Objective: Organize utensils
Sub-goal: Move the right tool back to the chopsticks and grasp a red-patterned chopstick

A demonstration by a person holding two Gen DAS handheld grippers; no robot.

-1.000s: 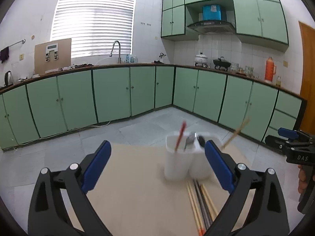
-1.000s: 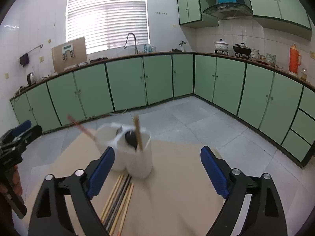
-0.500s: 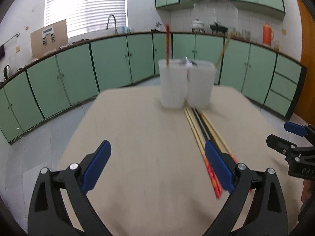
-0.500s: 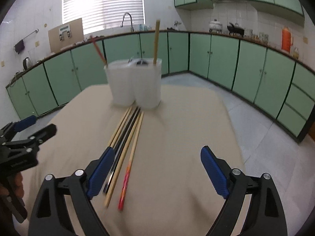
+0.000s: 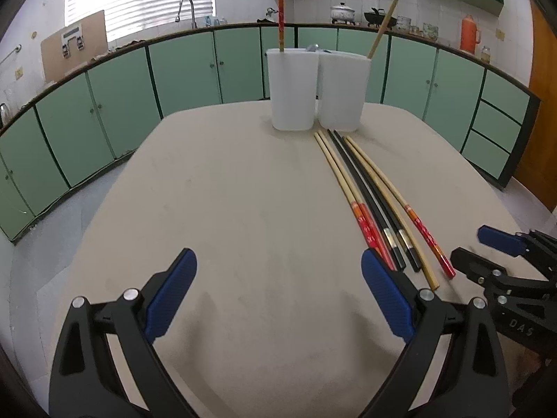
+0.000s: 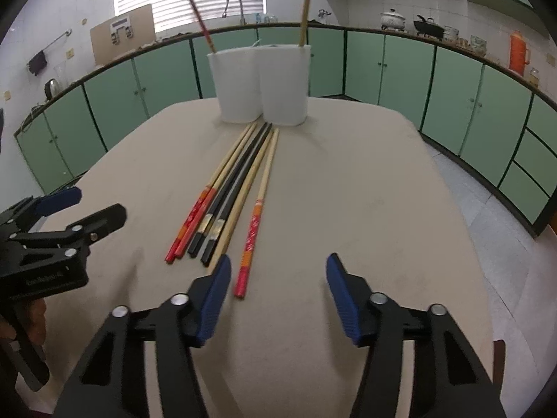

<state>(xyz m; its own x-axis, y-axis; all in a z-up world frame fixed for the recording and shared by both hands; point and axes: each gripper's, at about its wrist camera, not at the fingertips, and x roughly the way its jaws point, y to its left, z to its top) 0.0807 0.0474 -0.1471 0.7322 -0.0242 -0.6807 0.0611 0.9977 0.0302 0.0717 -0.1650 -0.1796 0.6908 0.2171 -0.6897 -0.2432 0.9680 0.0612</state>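
Several chopsticks point(image 5: 374, 198) lie side by side on the beige table point(image 5: 243, 209): bamboo ones with red ends and black ones; they also show in the right wrist view point(image 6: 229, 191). Behind them stand two white holders point(image 5: 315, 88), also in the right wrist view point(image 6: 264, 85), one holding a red chopstick point(image 5: 280, 17), the other a bamboo chopstick point(image 5: 382, 29). My left gripper point(image 5: 278, 289) is open and empty, left of the chopsticks' near ends. My right gripper point(image 6: 278, 292) is open and empty, just right of their near ends.
Green kitchen cabinets point(image 5: 181, 66) ring the room beyond the table. The table's edges fall off to grey floor point(image 6: 487, 202) on both sides. Each gripper shows at the edge of the other's view.
Both grippers have pulled back and tilted down from the holders. The table top and the loose chopsticks have come fully into view. The right gripper's jaws have narrowed.
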